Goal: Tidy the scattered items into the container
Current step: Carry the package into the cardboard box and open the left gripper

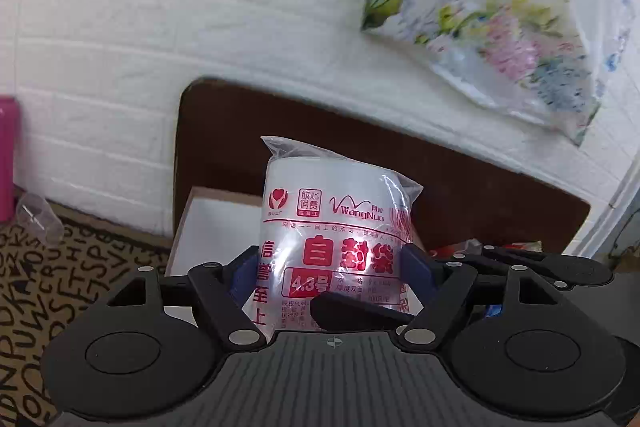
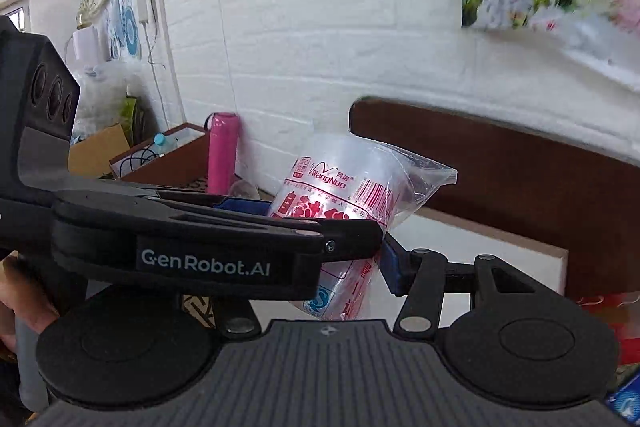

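Note:
My left gripper (image 1: 328, 267) is shut on a clear packet of zip bags (image 1: 336, 223) with red print, held upright over the open brown box (image 1: 216, 215) with a white inside. In the right wrist view the same packet (image 2: 344, 211) sits between the blue pads of my right gripper (image 2: 332, 255), with the left gripper (image 2: 200, 239) crossing in front. The right pad (image 2: 390, 263) touches the packet. The box's white floor (image 2: 480, 251) lies behind and below. The right gripper's side (image 1: 540, 259) shows in the left wrist view, to the right of the packet.
A pink bottle (image 2: 222, 155) stands by the white brick wall. A clear plastic cup (image 1: 38, 219) lies on the lettered mat (image 1: 60, 287). A floral plastic bag (image 1: 500, 27) hangs above the box. Red packaging (image 2: 608, 307) lies at the right. Another box (image 2: 160, 159) with clutter stands at the left.

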### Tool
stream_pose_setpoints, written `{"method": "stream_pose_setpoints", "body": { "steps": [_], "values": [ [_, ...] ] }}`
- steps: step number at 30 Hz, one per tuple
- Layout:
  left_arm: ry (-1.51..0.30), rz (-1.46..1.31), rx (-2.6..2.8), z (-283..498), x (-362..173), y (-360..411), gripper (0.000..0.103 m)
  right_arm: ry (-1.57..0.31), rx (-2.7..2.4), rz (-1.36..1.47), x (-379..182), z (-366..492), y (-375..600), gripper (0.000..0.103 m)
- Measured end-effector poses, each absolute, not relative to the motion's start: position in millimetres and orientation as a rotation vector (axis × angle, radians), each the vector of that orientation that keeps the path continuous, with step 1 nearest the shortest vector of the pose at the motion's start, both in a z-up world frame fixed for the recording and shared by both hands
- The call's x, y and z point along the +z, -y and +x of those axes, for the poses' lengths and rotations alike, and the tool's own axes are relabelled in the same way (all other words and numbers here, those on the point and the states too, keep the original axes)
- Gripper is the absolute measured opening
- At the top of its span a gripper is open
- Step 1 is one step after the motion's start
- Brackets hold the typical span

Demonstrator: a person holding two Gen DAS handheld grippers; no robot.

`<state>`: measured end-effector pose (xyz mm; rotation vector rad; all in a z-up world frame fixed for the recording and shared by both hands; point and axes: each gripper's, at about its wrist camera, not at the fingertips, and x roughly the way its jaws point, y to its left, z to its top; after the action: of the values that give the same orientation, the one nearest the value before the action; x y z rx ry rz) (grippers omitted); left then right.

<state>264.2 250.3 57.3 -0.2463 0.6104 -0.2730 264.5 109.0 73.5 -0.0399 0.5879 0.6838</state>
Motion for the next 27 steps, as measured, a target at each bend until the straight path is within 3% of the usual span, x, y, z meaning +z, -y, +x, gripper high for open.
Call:
{"method": "stream_pose_setpoints", "body": {
  "steps": [7,17,18,19,20,24,27],
  "values": [
    [-0.765,-0.318,-0.252,342.6,-12.5,-274.3,0.078,-0.811,0.671,0.017,10.7,343.6,-130.4,0.059],
    [-0.773,-0.22,-0.158,399.4,-30.5,-272.3,0.086,-0.905,0.673,0.097,-20.7,401.6,-144.0,0.055],
    [-0.775,-0.227,-0.158,402.2,-30.8,-272.1,0.088,-0.889,0.659,0.094,-21.4,405.8,-145.3,0.06],
    [-0.783,-0.228,-0.148,404.0,-30.6,-271.0,0.094,-0.883,0.618,0.079,-23.2,409.7,-146.6,0.078],
    [-0.79,-0.227,-0.135,404.4,-30.0,-269.5,0.095,-0.878,0.578,0.068,-24.1,411.8,-146.3,0.084],
    [-0.779,-0.229,-0.135,397.6,-25.1,-265.3,0.102,-0.877,0.602,0.06,-16.0,404.3,-135.0,0.083],
    [-0.773,-0.285,-0.136,385.1,-17.4,-265.3,0.103,-0.884,0.609,0.071,-5.4,394.8,-126.4,0.093]
  ]
}}
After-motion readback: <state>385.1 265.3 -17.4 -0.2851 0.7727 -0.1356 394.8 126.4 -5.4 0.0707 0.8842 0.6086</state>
